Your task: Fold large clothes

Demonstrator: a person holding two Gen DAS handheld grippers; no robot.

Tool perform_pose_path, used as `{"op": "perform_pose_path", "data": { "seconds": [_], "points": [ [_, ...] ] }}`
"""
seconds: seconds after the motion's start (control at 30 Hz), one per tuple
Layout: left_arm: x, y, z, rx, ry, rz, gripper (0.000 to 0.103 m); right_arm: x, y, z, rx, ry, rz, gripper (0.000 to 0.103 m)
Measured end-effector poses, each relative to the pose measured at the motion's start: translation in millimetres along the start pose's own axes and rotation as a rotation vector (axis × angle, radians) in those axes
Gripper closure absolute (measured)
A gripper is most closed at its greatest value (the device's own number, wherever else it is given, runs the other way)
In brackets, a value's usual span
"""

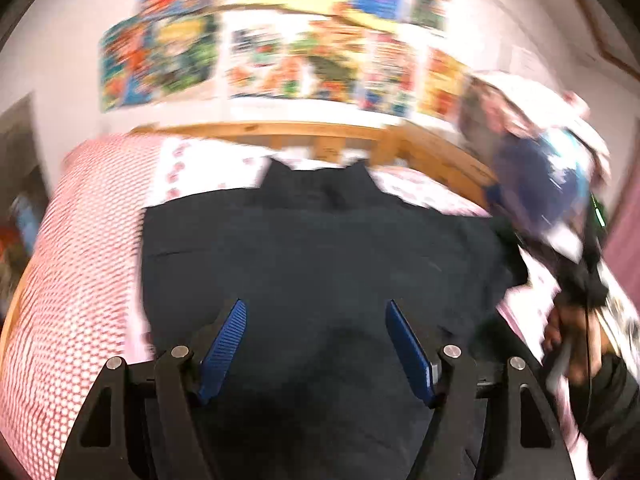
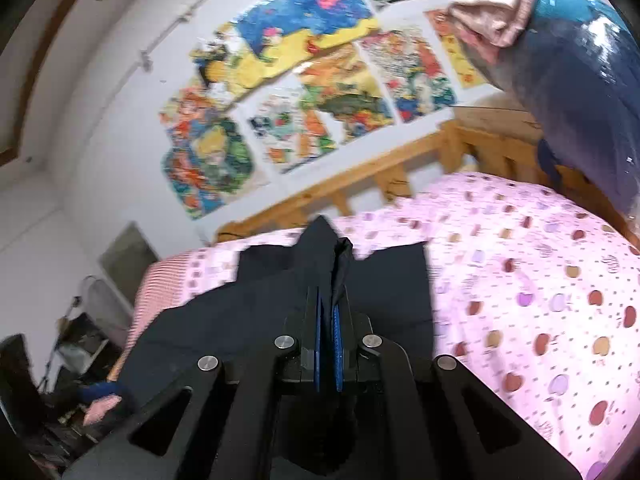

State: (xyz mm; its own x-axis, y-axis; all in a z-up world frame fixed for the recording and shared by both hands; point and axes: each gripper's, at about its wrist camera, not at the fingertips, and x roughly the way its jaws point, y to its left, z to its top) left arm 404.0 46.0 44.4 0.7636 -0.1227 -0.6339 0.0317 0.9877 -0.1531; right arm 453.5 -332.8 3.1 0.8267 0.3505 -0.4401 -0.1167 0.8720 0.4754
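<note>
The left gripper (image 1: 316, 312) hangs with its blue pads spread wide above the dark garment (image 1: 320, 248), gripping nothing. The right gripper (image 2: 328, 304) is clamped on a raised fold of the garment (image 2: 280, 300), which lies spread on the pink bedsheet (image 2: 520, 280). Beyond stand a wooden rail (image 2: 360, 188) and wall posters (image 2: 304, 92).

Pink bedsheet (image 2: 540, 280) lay bare toward the bed's right edge, free for passing. The wooden rail (image 2: 360, 184) blocked the far edge; hanging bundles (image 2: 580, 92) crowded the far right corner.
</note>
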Motion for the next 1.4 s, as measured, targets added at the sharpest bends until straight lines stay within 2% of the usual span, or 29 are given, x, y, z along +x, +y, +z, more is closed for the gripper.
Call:
{"op": "perform_pose_path", "data": {
  "seconds": [0.13,0.23,0.27,0.3,0.37,0.4,0.47,0.5,0.6,0.73,0.83,0.9,1.0,1.4],
  "points": [
    [26,23,16,-0.018,0.042,0.092,0.032,20,-3,-2,-0.065,0.039,-0.102,0.095],
    [45,23,17,0.036,0.086,0.14,0.032,26,3,-6,-0.09,0.057,-0.139,0.084],
    [52,21,18,0.058,0.101,0.151,0.032,25,7,-6,-0.122,0.05,-0.156,0.069],
    [57,20,16,0.073,0.111,0.167,0.032,23,11,-10,-0.148,0.038,-0.167,0.048],
    [66,18,12,0.093,0.131,0.194,0.032,15,22,-14,-0.226,-0.021,-0.209,0.037],
    [70,18,11,0.101,0.14,0.203,0.031,13,28,-16,-0.264,-0.035,-0.22,0.037],
    [74,20,6,0.107,0.156,0.232,0.027,11,38,-20,-0.31,-0.027,-0.19,0.037],
    [73,19,3,0.108,0.161,0.244,0.025,12,44,-24,-0.335,-0.003,-0.142,0.037],
    [85,18,-10,0.134,0.188,0.296,0.02,16,59,-40,-0.404,0.053,-0.089,0.037],
    [92,20,-24,0.136,0.198,0.317,0.012,33,62,-66,-0.459,0.147,-0.073,0.037],
    [100,21,-31,0.139,0.201,0.328,0.007,43,50,-74,-0.42,0.195,-0.051,0.035],
    [104,20,-34,0.141,0.204,0.335,0.005,49,41,-81,-0.386,0.221,-0.045,0.023],
    [113,20,-40,0.15,0.208,0.347,0.004,60,26,-94,-0.333,0.262,-0.023,0.015],
    [141,30,-54,0.135,0.23,0.356,0.0,85,20,-121,-0.337,0.31,-0.046,0.011]
  ]
}}
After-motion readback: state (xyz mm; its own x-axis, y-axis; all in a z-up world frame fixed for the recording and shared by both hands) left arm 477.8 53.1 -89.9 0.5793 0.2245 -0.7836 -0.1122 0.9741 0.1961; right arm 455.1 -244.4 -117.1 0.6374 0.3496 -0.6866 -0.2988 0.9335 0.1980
